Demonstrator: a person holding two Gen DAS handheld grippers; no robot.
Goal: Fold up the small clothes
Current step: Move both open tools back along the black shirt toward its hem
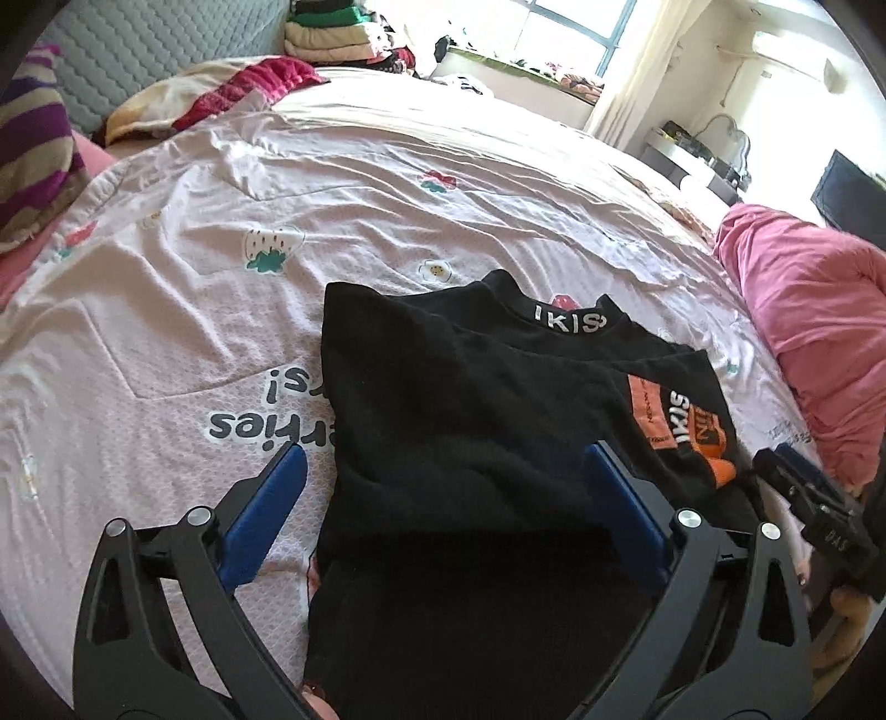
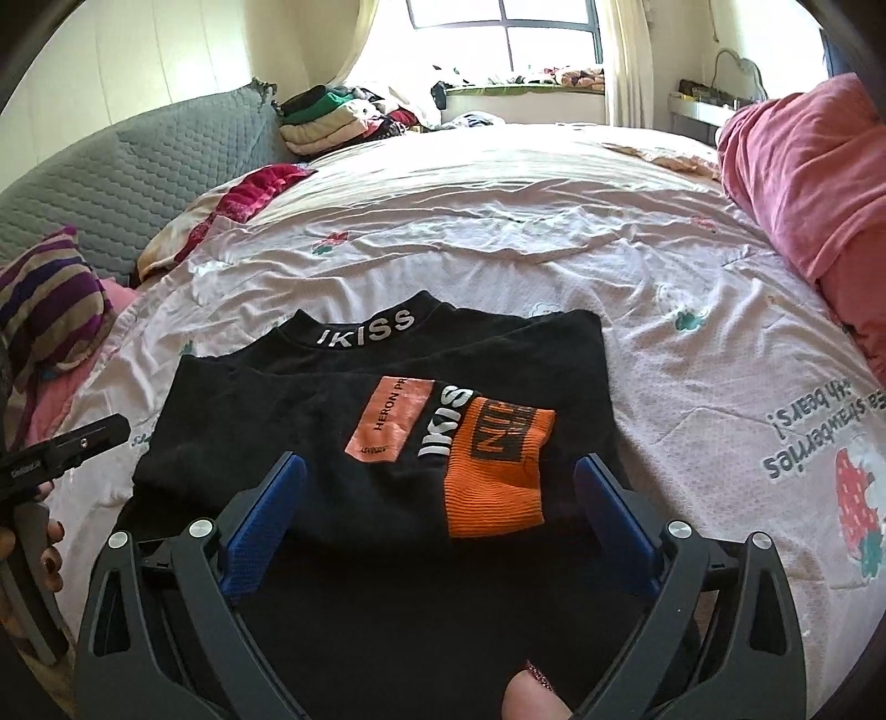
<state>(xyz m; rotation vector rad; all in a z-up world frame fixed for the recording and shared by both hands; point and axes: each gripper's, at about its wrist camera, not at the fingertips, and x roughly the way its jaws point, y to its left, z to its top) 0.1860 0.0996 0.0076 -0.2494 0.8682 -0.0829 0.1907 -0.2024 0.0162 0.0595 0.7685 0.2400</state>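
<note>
a folded black top (image 2: 354, 443) lies on my pink bedspread (image 2: 554, 266). my left gripper (image 1: 443, 487) and right gripper (image 2: 437, 498) hang released above it, grasping nothing.

The shirt (image 2: 354, 443) is matt black knit cloth with a ribbed orange cuff (image 2: 498, 476). The bed's cover (image 2: 498, 249) is wrinkled pale cotton.

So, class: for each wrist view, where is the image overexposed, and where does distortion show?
Left wrist: window blown white, bedspread bulging like a dome. Right wrist: window equally glaring, black top losing fold detail in shadow, corners vignetted.
</note>
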